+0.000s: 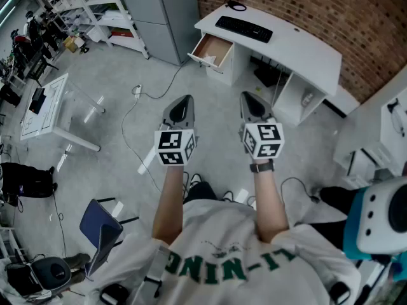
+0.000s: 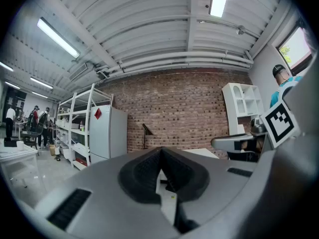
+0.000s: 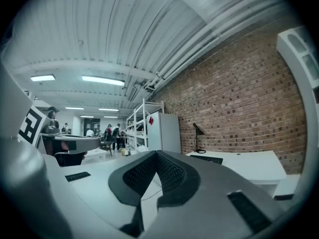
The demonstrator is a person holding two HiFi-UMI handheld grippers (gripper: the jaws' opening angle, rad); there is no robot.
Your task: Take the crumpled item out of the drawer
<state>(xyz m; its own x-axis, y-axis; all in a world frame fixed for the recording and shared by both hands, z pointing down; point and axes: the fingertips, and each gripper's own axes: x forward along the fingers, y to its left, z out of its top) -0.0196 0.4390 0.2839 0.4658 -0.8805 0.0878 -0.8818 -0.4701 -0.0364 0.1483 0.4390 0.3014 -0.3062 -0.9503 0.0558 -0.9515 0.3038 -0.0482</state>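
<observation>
A white desk (image 1: 299, 46) with a black keyboard (image 1: 243, 28) stands against the brick wall, far ahead of me. Its wooden drawer (image 1: 213, 49) is pulled open at the desk's left end; no crumpled item shows in it from here. My left gripper (image 1: 181, 105) and right gripper (image 1: 252, 101) are held out level side by side over the floor, well short of the desk. Both have their jaws together with nothing between them. The same shut tips appear for the left gripper (image 2: 160, 154) and the right gripper (image 3: 157, 156), and the desk (image 3: 244, 161) lies beyond them.
A grey cabinet (image 1: 162, 14) and white shelving (image 1: 95, 8) stand left of the desk. A white table (image 1: 48, 103) and a blue chair (image 1: 102, 224) are at my left. A cable (image 1: 137, 116) trails over the floor. White shelf units (image 1: 381, 138) stand on the right.
</observation>
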